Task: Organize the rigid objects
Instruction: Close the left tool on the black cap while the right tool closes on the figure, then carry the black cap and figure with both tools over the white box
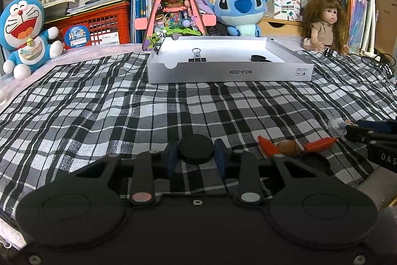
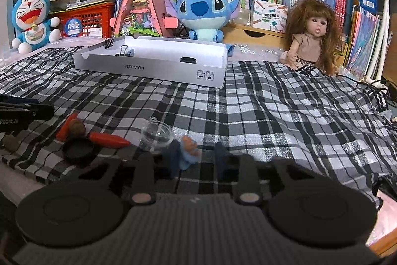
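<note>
In the left wrist view my left gripper (image 1: pixel 196 157) is shut on a flat black round disc (image 1: pixel 196 149), with both blue pads against its sides, low over the plaid cloth. In the right wrist view my right gripper (image 2: pixel 197 155) stands open around a small blue and orange figurine (image 2: pixel 189 152). The figurine leans on the left pad and a gap shows at the right pad. A clear plastic dome (image 2: pixel 157 134) lies just beyond it. To the left are two orange carrot toys (image 2: pixel 109 139), a brown nut (image 2: pixel 77 128) and a black lid (image 2: pixel 78 149).
A white shallow box (image 1: pixel 223 72) sits at the far side of the cloth, holding a binder clip (image 1: pixel 197 55) and a black ring (image 1: pixel 258 58). Plush toys, a doll (image 1: pixel 325 21), red crates and books line the back. Cables lie at the right edge.
</note>
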Motion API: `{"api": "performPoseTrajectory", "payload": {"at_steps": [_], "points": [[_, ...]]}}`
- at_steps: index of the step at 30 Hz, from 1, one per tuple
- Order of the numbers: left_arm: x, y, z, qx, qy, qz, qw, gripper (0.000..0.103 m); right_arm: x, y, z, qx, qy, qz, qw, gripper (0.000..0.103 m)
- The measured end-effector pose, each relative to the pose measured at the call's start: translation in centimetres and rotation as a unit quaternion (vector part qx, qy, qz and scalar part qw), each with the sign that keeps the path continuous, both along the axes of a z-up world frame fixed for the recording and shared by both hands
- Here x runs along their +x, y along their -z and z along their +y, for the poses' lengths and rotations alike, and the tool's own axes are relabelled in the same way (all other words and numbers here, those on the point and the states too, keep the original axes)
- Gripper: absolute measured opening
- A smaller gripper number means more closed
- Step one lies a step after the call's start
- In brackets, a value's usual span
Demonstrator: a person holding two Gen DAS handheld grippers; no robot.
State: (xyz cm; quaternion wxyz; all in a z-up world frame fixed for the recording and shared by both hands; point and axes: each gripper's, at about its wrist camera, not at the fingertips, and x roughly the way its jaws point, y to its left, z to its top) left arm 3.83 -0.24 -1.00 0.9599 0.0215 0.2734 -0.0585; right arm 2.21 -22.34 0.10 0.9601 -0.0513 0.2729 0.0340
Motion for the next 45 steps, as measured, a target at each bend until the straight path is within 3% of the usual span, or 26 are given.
{"api": "performPoseTrajectory", "payload": {"at_steps": [3, 20, 35, 45], "points": [[0.0, -0.1, -0.1, 0.001, 0.002, -0.001, 1.0, 0.029, -0.1, -0.1, 0.2, 0.001, -0.008, 0.001, 1.0, 0.022], [1.2, -2.2, -0.1, -0.004, 0.0, -0.012, 0.9999, 0.029, 1.2, -1.4, 0.1, 0.02, -0.005, 0.004, 1.0, 0.02], [4.5, -4.7, -0.7, -0.004, 0.003, -0.007, 1.0, 0.029, 4.3, -4.2, 0.2, 0.028, -0.009, -0.011, 0.999, 0.02], [8.6, -7.0, -1.1, -0.025, 0.009, 0.006, 0.9996, 0.029, 7.8, -5.6, 0.2, 0.047, -0.015, -0.009, 0.999, 0.02]]}}
